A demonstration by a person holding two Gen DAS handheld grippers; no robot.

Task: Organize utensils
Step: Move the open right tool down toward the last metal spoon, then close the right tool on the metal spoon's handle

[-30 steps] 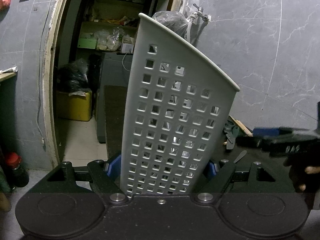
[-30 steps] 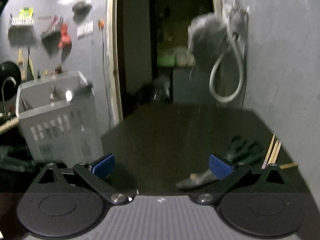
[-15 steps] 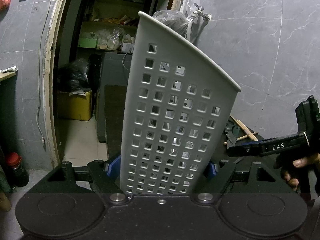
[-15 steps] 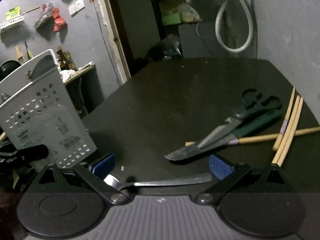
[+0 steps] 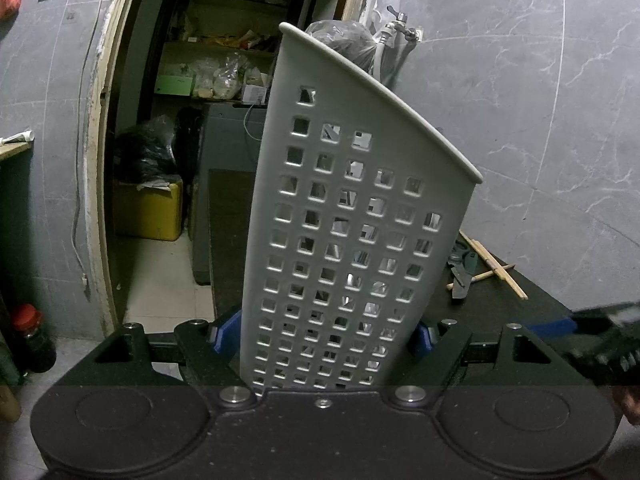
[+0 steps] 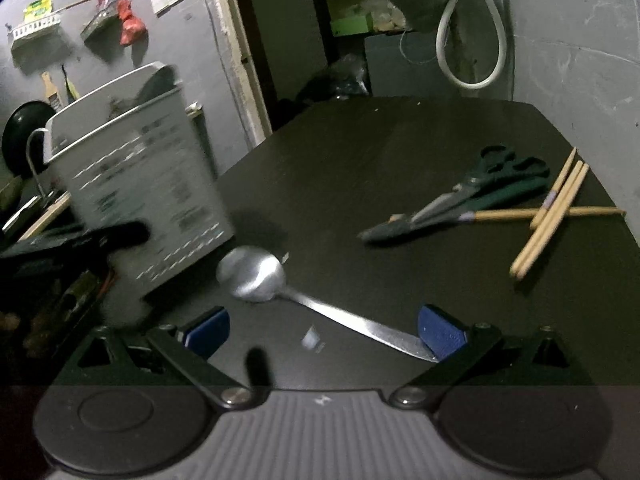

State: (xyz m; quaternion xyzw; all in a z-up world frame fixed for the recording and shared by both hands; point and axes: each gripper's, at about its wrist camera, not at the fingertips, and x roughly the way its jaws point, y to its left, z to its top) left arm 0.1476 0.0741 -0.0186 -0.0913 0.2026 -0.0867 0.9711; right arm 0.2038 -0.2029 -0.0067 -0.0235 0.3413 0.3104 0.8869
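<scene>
1. Spoon (image 6: 256, 274): it lies flat on the dark surface (image 6: 380, 140), bowl ahead and left of the right hand-held gripper (image 6: 324, 326), handle end touching or just beside its right pad.
2. That gripper's jaws stand apart, holding nothing; centre them across the handle before closing.
3. Grip low, since the thin metal may slip.
4. The left hand-held gripper (image 5: 322, 334) is clamped on the white perforated holder (image 5: 352, 216); keep it upright and steady.
</scene>
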